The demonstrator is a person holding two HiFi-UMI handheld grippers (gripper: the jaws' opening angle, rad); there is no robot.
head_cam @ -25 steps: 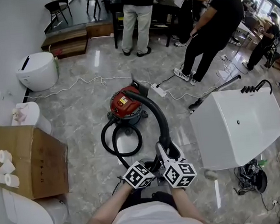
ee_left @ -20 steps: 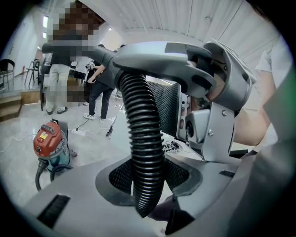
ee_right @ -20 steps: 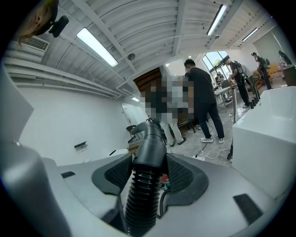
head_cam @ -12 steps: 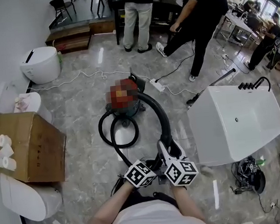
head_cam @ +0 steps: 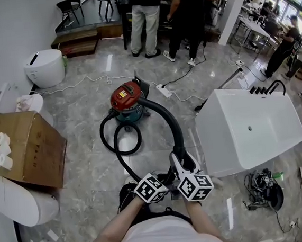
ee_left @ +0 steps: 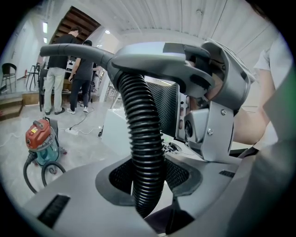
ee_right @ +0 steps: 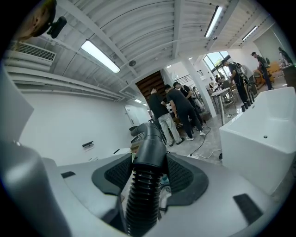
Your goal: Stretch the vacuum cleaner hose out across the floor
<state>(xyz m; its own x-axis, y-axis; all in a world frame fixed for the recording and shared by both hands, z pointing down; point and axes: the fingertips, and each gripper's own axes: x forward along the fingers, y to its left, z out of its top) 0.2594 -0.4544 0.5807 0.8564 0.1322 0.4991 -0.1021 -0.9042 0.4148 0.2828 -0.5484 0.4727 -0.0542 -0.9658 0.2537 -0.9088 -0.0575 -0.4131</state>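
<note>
Grips the hose (head_cam: 172, 126) with both claws, low in the head view and just ahead of the body: clamps the left claw (ee_left: 145, 187) on the ribbed length, and the right claw (ee_right: 144, 178) where the ribs meet the smooth cuff (pads pressed on it from both sides in each claw view). Has the far end at the red vacuum (head_cam: 126, 100) on the floor (head_cam: 77, 125), near the white tub (head_cam: 247, 130). Looks only partly done: carries one stretch in an arch from vacuum to claws, yet shows a slack loop lying on the floor beside the vacuum. Needs more pulling away from the vacuum to straighten that loop, then laying the whole length flat.
</note>
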